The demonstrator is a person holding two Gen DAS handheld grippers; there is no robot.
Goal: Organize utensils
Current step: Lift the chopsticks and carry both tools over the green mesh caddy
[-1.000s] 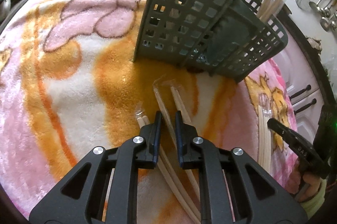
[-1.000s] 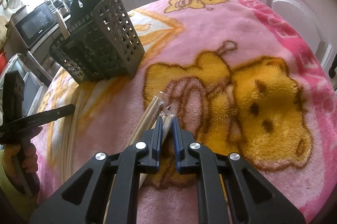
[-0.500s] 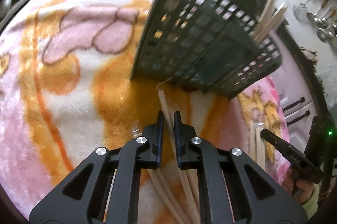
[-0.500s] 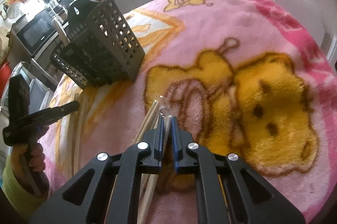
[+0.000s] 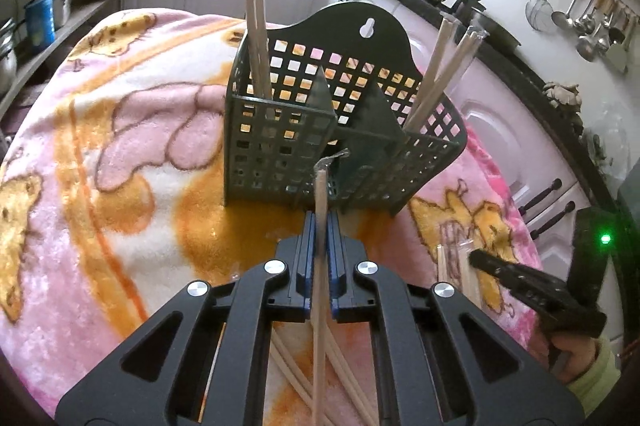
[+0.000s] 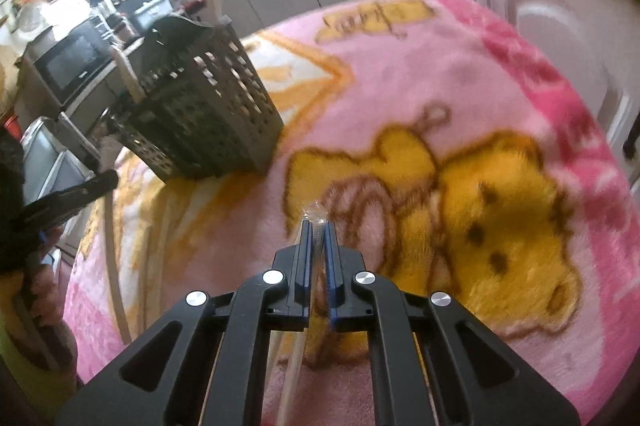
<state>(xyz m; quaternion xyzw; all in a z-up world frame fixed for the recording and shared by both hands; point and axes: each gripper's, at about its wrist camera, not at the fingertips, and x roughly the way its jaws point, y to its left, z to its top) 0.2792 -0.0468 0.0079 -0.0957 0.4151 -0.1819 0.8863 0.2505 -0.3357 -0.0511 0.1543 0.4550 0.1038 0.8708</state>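
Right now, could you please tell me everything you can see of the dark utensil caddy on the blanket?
The utensil caddy is dark grey-green plastic with square-holed lattice walls and a solid arched back with a keyhole hanging slot. Solid dividers split it into compartments. It stands upright on the pink and orange fleece blanket. Wrapped chopsticks stand in its left compartment, and more lean out of the right one. The middle compartment looks empty.

Daylight from rear window, glare blown out; right view motion-blurred; fisheye bending, dark corners.
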